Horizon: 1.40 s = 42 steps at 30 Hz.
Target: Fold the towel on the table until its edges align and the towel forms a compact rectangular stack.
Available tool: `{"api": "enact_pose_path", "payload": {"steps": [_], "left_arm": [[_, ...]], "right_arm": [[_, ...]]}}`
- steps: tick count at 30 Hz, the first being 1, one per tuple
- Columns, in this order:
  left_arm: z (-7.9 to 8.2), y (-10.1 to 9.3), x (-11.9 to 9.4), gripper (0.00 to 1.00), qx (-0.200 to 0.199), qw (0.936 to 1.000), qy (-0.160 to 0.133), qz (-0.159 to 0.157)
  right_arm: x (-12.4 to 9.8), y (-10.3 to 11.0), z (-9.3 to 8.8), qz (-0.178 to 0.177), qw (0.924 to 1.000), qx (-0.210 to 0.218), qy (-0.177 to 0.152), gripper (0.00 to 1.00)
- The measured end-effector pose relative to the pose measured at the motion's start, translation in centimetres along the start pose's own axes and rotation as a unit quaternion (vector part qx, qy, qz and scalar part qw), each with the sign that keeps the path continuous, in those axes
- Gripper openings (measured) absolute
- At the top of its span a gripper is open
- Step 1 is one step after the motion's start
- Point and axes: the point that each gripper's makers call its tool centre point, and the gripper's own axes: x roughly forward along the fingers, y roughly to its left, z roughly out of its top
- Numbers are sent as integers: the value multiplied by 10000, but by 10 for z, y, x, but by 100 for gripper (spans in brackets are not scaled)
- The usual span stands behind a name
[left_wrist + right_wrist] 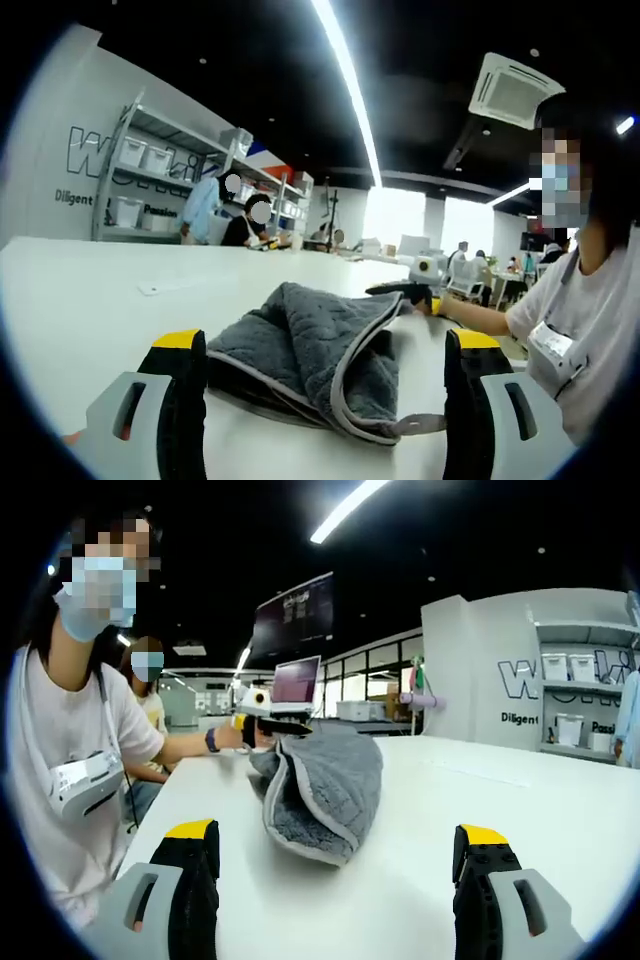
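Both the left gripper (318, 400) and right gripper (338, 880) are held wide open, empty. A plush grey towel (320, 355), pale-edged, is bunched on the smooth white table (90, 300).

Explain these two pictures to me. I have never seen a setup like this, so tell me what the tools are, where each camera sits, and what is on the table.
There is no robot here. A person holds a hand-held gripper in each hand, and each tool carries a fisheye camera that looks forward along its two yellow-tipped jaws.

The left gripper view comes from the left hand-held gripper, and the right gripper view from the right hand-held gripper. Each view also shows the other tool at the far end of the cloth.

A grey towel with a pale trim lies loosely folded on the white table. Both tools' jaws are open, so nothing is held.
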Motion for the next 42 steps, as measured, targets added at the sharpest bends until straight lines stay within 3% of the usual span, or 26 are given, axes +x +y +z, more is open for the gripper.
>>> {"api": "enact_pose_path", "payload": {"steps": [5,14,23,26,31,34,38,40,42], "left_arm": [[-8,-7,7,98,212,9996,186,-4],[-15,-4,8,98,207,9993,308,48],[-8,-7,8,97,442,9987,245,113],[-11,-7,11,97,844,9948,468,332],[-2,-21,24,94,1021,9932,390,402],[2,-29,35,93,1667,9824,631,554],[5,-44,51,90,2168,9712,803,573],[-3,-51,60,86,2540,9580,1161,659],[-7,-63,71,83,2748,9510,1309,541]], "right_arm": [[-1,0,-4,35,9999,-52,105,99],[-2,-4,-6,49,9999,-25,133,99],[2,-1,-8,52,9998,-65,191,99],[2,0,-8,35,9998,-48,190,99],[3,2,-8,59,9998,-31,188,99],[2,2,-7,54,9999,-13,159,99],[1,2,-6,67,9999,-2,145,99],[1,2,-6,64,9999,-9,151,99],[0,2,-6,75,9999,-8,151,99]]}}
